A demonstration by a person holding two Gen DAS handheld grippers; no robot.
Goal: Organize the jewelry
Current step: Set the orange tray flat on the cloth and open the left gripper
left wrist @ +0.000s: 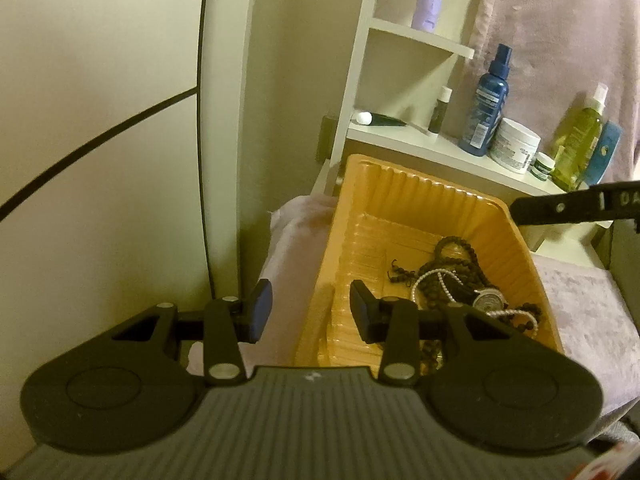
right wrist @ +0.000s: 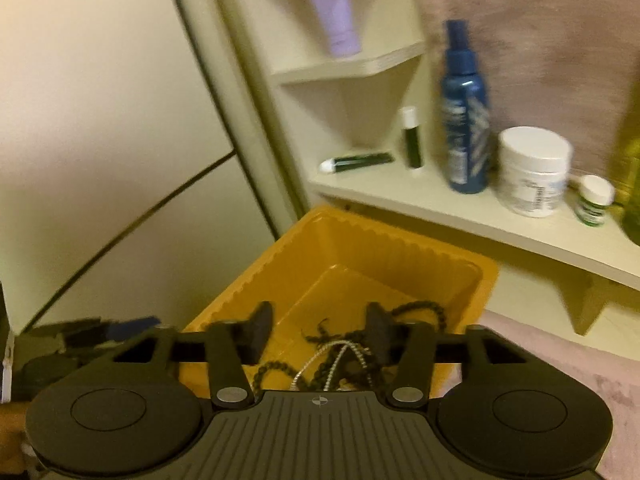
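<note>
Left gripper [left wrist: 310, 312] wide open, nothing held, straddling the near-left wall of the yellow tray [left wrist: 400, 196]; one pad outside, one inside

Right gripper [right wrist: 318, 332] also wide open and empty, hovering over the tray [right wrist: 360, 248] near edge, jewelry directly ahead and below between the fingers. Right view is motion-blurred, so exact height over the pile can't be told

Jewelry is one tangled heap in the tray's right half as seen from the left gripper: dark bead strands [left wrist: 456, 256], pearl strand [left wrist: 434, 284], watch [left wrist: 489, 300] on top

Handling guess:
- beads/pearls light, limp, will drape and drag neighbours out with them
- round beads slippery, pinch across a bunched section, not a single bead
- watch is the only rigid piece, heavier; take it by the strap next to the case, not the face
- thin tray likely slides; left could pin its wall

Shelf [left wrist: 440, 148] with bottles behind, well apart
</note>
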